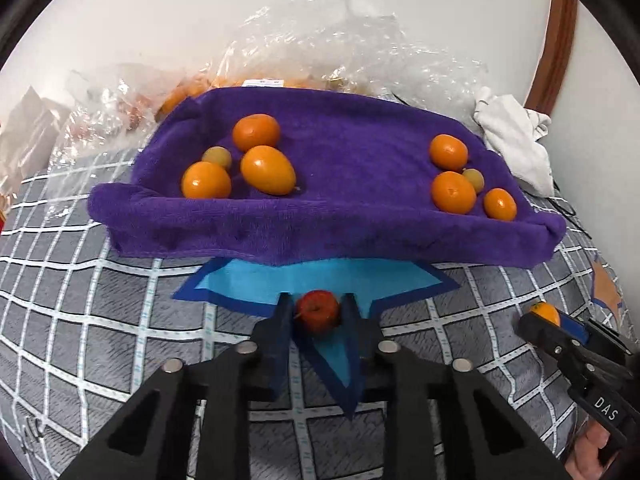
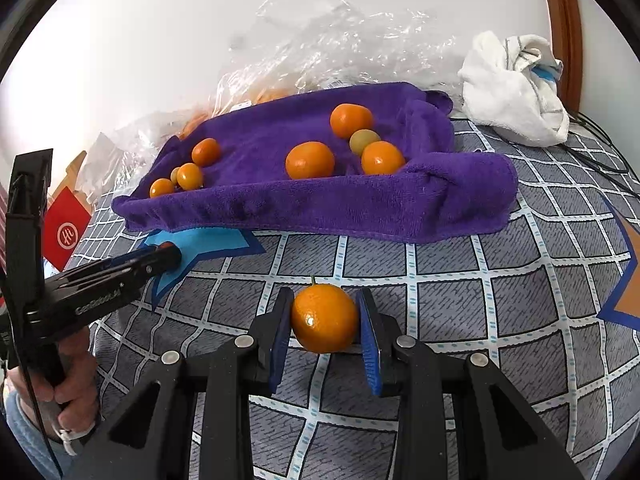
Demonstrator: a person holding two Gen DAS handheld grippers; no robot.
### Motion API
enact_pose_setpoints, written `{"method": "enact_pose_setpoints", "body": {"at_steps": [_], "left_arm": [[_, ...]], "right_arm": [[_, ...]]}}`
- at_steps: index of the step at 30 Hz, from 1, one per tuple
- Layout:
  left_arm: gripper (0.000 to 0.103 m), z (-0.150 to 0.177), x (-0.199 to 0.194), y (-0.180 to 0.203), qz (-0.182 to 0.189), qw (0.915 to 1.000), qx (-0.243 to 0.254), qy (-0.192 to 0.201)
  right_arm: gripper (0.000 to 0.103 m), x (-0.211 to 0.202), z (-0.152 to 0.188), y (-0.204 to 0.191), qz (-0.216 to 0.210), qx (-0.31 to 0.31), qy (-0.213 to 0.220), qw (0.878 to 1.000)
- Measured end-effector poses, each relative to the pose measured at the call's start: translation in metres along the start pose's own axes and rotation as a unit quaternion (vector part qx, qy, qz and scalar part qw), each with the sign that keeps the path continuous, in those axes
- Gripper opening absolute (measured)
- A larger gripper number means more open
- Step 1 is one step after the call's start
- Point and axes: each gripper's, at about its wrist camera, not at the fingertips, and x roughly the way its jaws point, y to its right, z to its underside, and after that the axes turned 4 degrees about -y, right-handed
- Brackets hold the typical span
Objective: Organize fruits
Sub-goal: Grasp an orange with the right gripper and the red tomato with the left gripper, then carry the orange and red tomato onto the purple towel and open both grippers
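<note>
A purple towel [image 1: 340, 184] lies on the checked bed cover with its edges turned up. On it are two groups of orange fruits, a left group [image 1: 264, 168] and a right group [image 1: 452, 192], each with a small yellow-green fruit [image 1: 217, 157]. My left gripper [image 1: 318, 308] is shut on a small red fruit [image 1: 318, 310] above a blue star patch [image 1: 256, 284]. My right gripper [image 2: 324, 316] is shut on an orange fruit [image 2: 324, 318] just in front of the towel [image 2: 320, 204]. The right gripper also shows in the left wrist view [image 1: 550, 320].
Crumpled clear plastic bags [image 1: 320, 52] with more orange fruit lie behind the towel by the wall. A white cloth [image 2: 516, 84] is bundled at the back right, with black cables [image 2: 600, 156] beside it. A red card [image 2: 66, 234] lies at the left.
</note>
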Motion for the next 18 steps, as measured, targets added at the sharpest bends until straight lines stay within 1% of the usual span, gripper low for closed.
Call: {"method": "enact_pose_setpoints", "body": {"at_steps": [2,4,6,8,18], "left_arm": [[0.022,0.001,0.0,0.0,0.01,0.9999,0.0,0.003],[0.022,0.002,-0.005,-0.003,0.032,0.9994,-0.007,0.013],[0.022,0.004,-0.011,-0.01,0.052,0.9979,-0.02,0.031],[0.022,0.005,-0.015,-0.016,0.064,0.9966,-0.03,0.041],[0.022,0.006,-0.027,-0.027,0.063,0.9939,-0.05,0.075]], "right_arm": [[0.032,0.001,0.0,0.0,-0.001,0.001,0.0,1.0],[0.032,0.001,0.0,-0.001,-0.001,0.001,0.0,1.0],[0.032,0.001,0.0,0.0,0.0,0.001,0.0,1.0],[0.032,0.001,-0.001,0.0,-0.001,0.001,0.0,1.0],[0.032,0.0,0.0,-0.001,-0.004,0.001,0.001,1.0]]}}
